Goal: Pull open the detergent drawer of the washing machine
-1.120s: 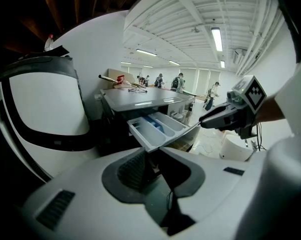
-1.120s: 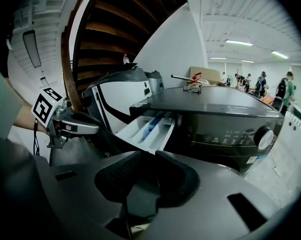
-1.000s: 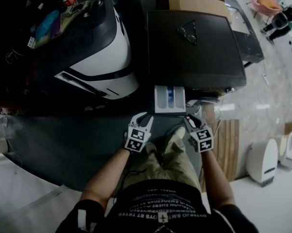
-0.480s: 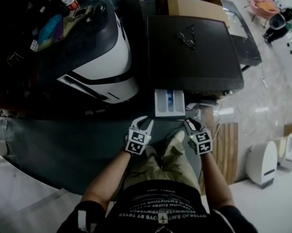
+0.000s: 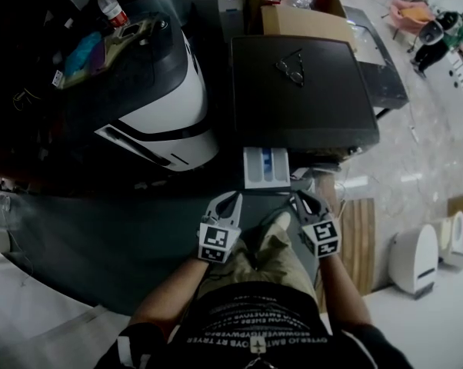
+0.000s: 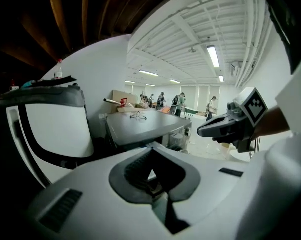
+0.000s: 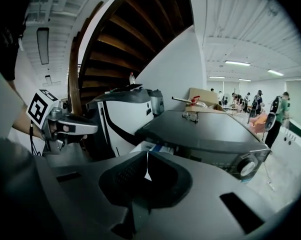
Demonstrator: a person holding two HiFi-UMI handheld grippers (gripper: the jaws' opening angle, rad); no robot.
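We find the detergent drawer [image 5: 266,167] standing out at the washing machine's [image 5: 301,91] 6 o'clock; the opening looks done. Left claw [image 5: 231,198], at the drawer's 7 o'clock, is closed and empty. Right claw [image 5: 298,197], at 5 o'clock, is closing on nothing.

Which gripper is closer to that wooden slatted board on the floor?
Right. The right gripper, its fingers closing on nothing, hangs just left of the board; the left gripper is farther left, beyond the person's leg.

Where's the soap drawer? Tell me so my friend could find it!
Find the dark washing machine with eyeglasses lying on top. At its front edge, the detergent drawer sticks out. It is the only small white tray with blue inside.
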